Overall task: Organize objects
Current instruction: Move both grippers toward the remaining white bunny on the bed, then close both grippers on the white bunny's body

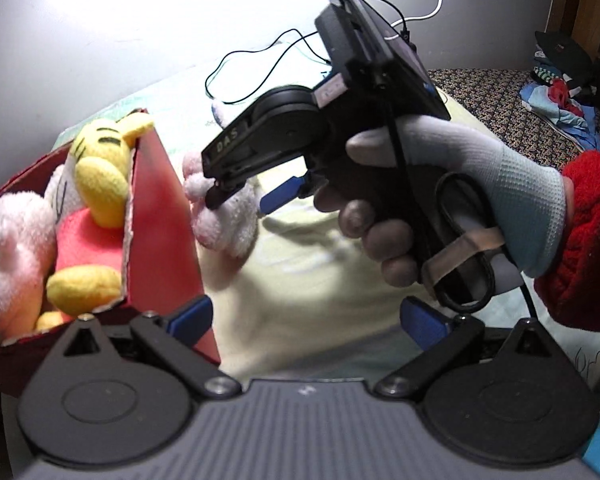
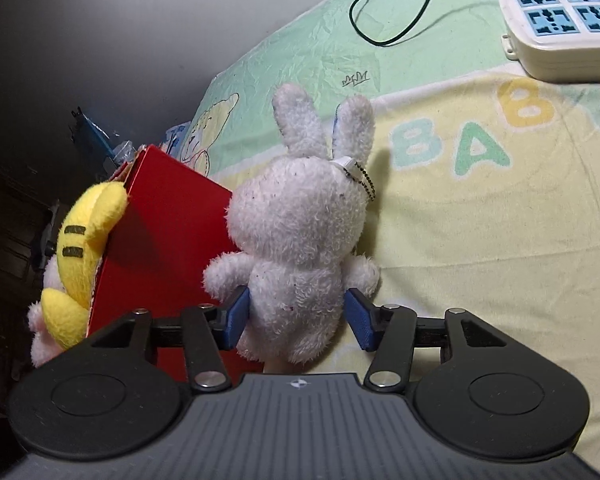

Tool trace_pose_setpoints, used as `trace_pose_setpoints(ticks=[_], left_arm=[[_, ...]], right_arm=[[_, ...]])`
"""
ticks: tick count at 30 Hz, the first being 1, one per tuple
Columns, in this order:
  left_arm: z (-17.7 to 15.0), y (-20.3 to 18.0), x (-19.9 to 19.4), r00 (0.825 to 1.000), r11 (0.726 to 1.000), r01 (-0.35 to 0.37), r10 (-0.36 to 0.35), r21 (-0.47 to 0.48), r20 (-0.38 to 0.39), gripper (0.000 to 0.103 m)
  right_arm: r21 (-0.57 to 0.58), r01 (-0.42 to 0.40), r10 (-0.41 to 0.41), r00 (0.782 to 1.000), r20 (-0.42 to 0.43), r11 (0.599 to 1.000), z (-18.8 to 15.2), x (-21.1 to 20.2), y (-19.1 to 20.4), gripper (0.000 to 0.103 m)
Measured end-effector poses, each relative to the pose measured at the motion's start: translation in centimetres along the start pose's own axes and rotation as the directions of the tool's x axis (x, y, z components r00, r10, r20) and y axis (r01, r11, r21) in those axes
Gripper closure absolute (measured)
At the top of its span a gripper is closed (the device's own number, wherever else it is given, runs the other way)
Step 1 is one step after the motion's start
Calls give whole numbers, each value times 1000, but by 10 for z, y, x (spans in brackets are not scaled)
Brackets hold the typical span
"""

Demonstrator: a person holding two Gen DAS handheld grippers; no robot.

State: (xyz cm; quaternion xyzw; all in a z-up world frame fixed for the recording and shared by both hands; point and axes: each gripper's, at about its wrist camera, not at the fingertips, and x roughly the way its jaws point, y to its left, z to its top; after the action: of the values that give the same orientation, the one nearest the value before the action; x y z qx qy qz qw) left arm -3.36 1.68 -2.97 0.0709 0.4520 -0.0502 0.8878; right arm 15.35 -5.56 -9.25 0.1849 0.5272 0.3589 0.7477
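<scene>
Bed sheet (image 2: 500, 240) under everything. Right tool (image 2: 298, 316) clamped on the white bunny (image 2: 300, 240) at its waist, just beside the red box (image 2: 168, 224) — already stuffed with plush. Left tool (image 1: 306, 320) apart, empty. Risk: bunny wouldn't fit, could spill off the yellow toy (image 2: 84, 248).

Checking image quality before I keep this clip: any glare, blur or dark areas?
Left wrist view: wall blown out by glare, red box soft. Right wrist view: bunny sharp and evenly lit, left side falls into darkness; fisheye bends both.
</scene>
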Motion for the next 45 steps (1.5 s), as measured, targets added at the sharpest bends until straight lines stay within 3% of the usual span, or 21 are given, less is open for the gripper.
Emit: trace_pose_setpoints(ticks=[5, 9, 12, 17, 21, 28, 30, 36, 41, 45], left_arm=[[7, -6, 4, 1000, 999, 18, -19, 33, 16, 3], [19, -10, 11, 999, 998, 23, -25, 53, 43, 3], [33, -8, 22, 998, 999, 21, -23, 43, 61, 3], [60, 3, 45, 994, 998, -62, 61, 11, 87, 3], [64, 15, 49, 997, 1000, -16, 16, -11, 79, 3], [45, 7, 46, 999, 1000, 8, -9, 11, 35, 3], [41, 1, 44, 999, 999, 14, -15, 32, 32, 3], [32, -7, 42, 999, 998, 47, -48, 46, 13, 3], [40, -3, 43, 997, 998, 63, -64, 31, 39, 3], [56, 4, 49, 994, 997, 82, -81, -12, 66, 3]], right_arm=[[-14, 48, -47, 998, 38, 999, -3, -29, -20, 49], [-5, 135, -135, 988, 72, 991, -7, -50, -41, 56], [61, 74, -80, 992, 97, 995, -9, -68, -58, 56], [86, 9, -21, 989, 145, 996, -4, -77, -56, 55], [20, -67, 64, 990, 126, 998, 12, -69, -36, 49], [-110, -66, 74, 995, 66, 992, 34, -35, -3, 37], [-136, -57, 63, 997, 35, 989, 36, -23, 6, 28], [-177, 29, -39, 998, -52, 984, 31, 11, 12, 31], [-24, -35, 33, 997, -65, 999, 34, -6, -32, 39], [-26, 5, -7, 999, -45, 1000, 29, -27, -51, 39]])
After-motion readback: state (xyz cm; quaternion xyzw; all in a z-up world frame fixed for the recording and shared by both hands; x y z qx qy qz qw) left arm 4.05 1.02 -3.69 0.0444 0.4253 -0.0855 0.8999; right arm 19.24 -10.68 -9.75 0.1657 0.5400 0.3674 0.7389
